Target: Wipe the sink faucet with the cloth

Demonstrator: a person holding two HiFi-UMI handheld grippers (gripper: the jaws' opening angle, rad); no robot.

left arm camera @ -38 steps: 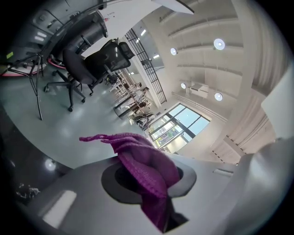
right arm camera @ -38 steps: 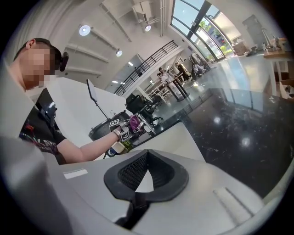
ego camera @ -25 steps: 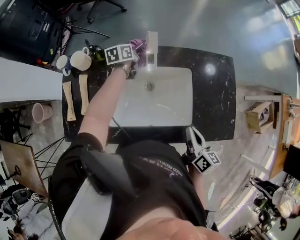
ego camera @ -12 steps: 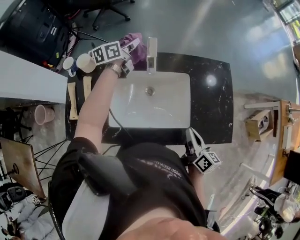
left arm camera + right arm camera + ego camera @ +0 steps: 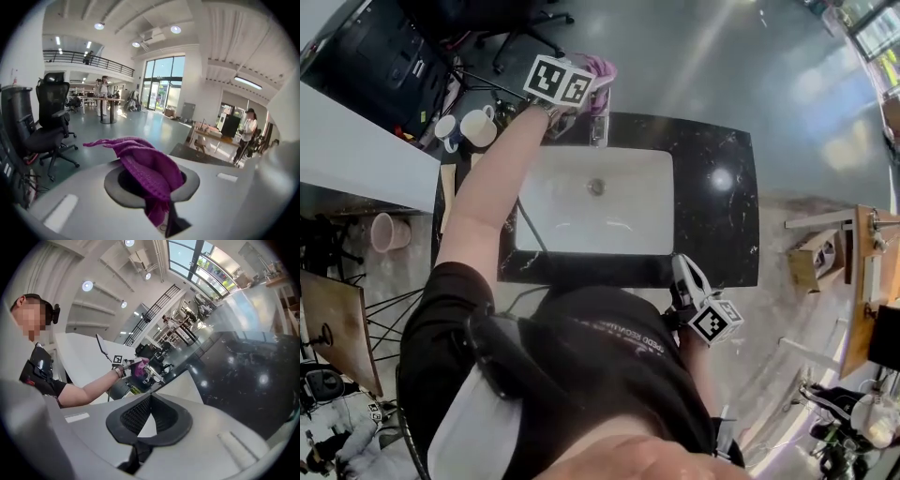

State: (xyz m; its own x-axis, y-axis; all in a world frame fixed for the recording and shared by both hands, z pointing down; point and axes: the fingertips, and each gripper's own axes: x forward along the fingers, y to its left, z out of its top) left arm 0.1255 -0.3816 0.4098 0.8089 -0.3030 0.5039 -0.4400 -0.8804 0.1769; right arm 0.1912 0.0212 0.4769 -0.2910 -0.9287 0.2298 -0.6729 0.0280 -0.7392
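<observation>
The left claw (image 5: pixel 152 183) was closed on a purple knitted cloth (image 5: pixel 145 164). Its jaws stood a little apart, with the fabric pressed between the dark pads. The cloth lay over the top of the jaws. Its long fold ran from the upper left down to the middle. One loose end stuck out to the left of the claw, and another end hung down between the jaws.

In the head view this claw was raised over the far edge of the black marble counter (image 5: pixel 717 187). The chrome sink faucet (image 5: pixel 600 127) was just below and in front of its tips. The long axis of the faucet ran from the counter's far edge toward the white rectangular basin (image 5: pixel 619 216), and the spout pointed to the basin.

The right claw (image 5: pixel 149 420) was fully closed, its pads met at the tips and it held nothing. It was low beside the person's body, at the near edge of the counter. The faucet and the cloth were far ahead of it.

The cloth covered the inner faces of the left pads. The left hand and the marker cube hid part of the faucet in the head view. No view showed clearly whether the cloth touched the faucet.
</observation>
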